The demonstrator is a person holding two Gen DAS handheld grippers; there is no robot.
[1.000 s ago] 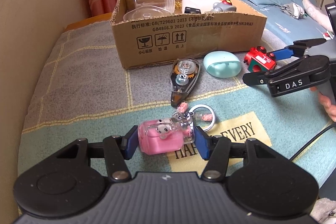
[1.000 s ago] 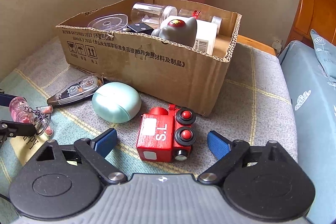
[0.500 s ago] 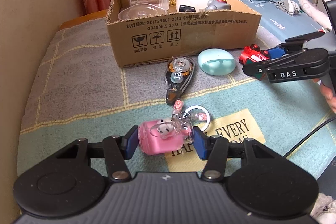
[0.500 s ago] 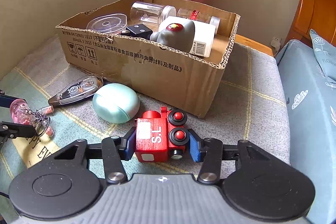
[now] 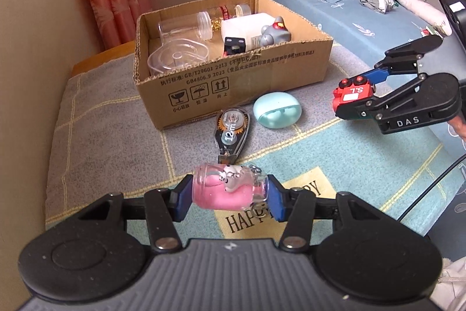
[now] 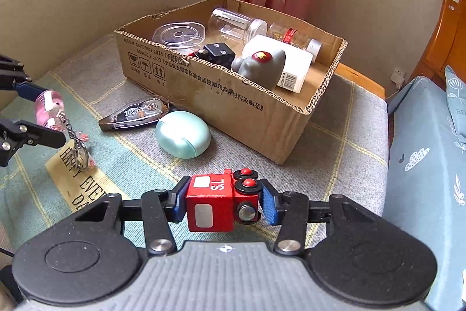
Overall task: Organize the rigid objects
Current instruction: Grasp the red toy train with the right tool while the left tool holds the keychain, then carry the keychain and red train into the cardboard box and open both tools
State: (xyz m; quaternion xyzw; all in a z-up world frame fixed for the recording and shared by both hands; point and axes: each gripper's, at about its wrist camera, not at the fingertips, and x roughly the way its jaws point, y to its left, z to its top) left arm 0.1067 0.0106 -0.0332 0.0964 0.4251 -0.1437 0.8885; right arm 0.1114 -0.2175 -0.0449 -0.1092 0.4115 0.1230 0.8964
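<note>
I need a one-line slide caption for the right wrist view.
Right gripper holds a red toy train above the blanket, facing the cardboard box.

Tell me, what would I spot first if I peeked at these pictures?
Probably the red toy train, pinched in the right gripper and held up off the blanket. Next, the pink bottle keychain squeezed in the left gripper, its ring dangling. Behind them sits an open cardboard box of jars and toys, with a mint oval case and a correction tape lying in front.
</note>
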